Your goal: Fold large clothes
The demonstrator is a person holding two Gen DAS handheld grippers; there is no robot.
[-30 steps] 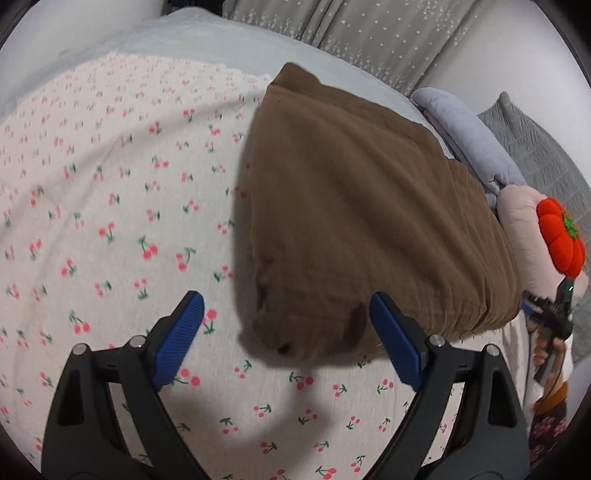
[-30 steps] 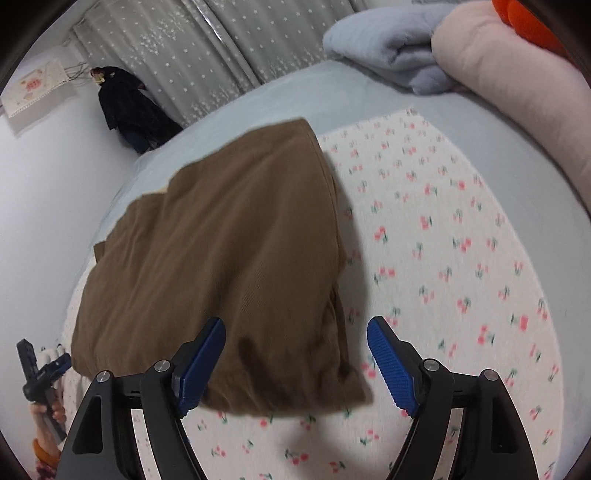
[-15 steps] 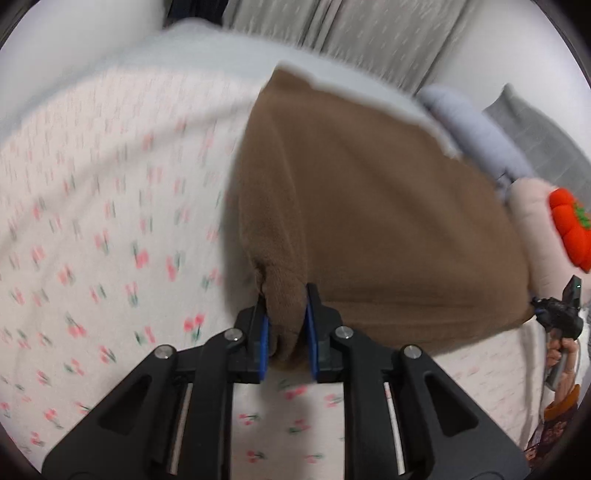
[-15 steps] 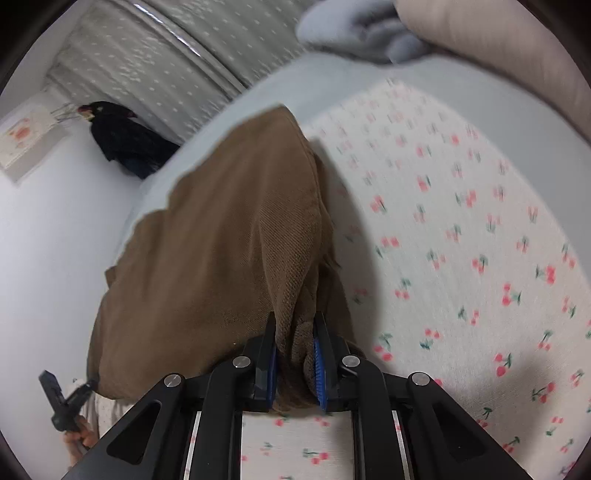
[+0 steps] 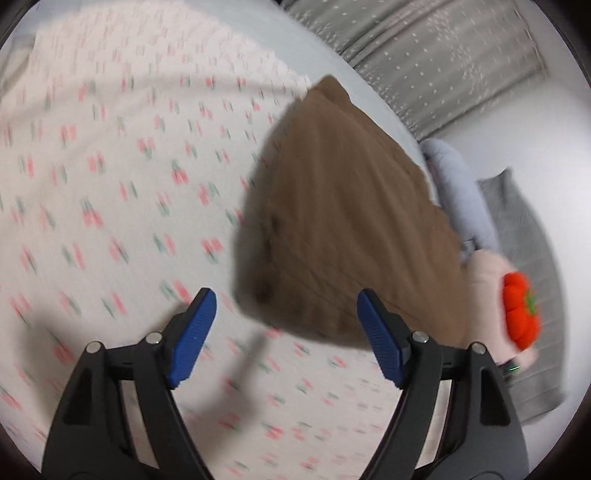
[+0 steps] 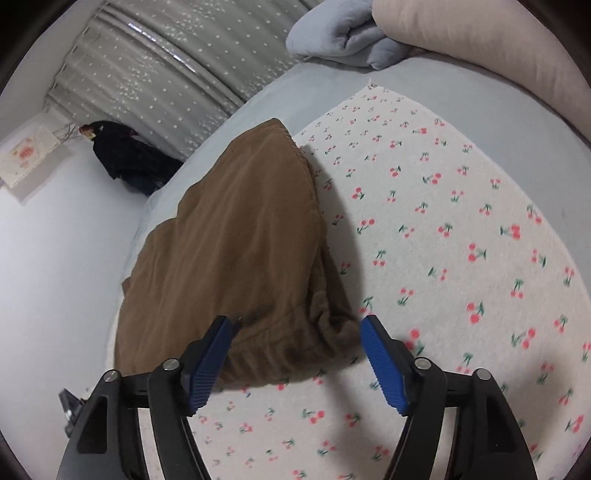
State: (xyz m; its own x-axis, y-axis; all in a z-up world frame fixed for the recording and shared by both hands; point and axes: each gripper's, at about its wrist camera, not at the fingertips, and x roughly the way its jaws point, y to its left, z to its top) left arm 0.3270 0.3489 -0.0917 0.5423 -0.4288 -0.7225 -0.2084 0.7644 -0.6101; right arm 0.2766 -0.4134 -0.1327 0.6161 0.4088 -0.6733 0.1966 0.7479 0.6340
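Observation:
A folded brown corduroy garment (image 5: 347,229) lies on a white bedspread printed with cherries (image 5: 110,192). In the left wrist view my left gripper (image 5: 286,334) has its jaws opening wide; the garment's near corner sits just beyond the blue pads, untouched. In the right wrist view the same brown garment (image 6: 236,254) lies ahead, and my right gripper (image 6: 295,360) has its jaws opening too. The garment's bunched near edge lies between and just past the blue pads, which do not press on it.
A pink bolster with an orange pumpkin toy (image 5: 521,314), a grey-blue rolled blanket (image 6: 340,33) and a grey pillow (image 5: 524,236) line one side of the bed. Grey star-dotted curtains (image 6: 177,74) hang behind. Dark clothing (image 6: 122,155) sits by the white wall.
Both grippers shut on the garment's near corners half a second ago and have since let go and opened. Each has rolled and shifted sideways; the left view is blurred.

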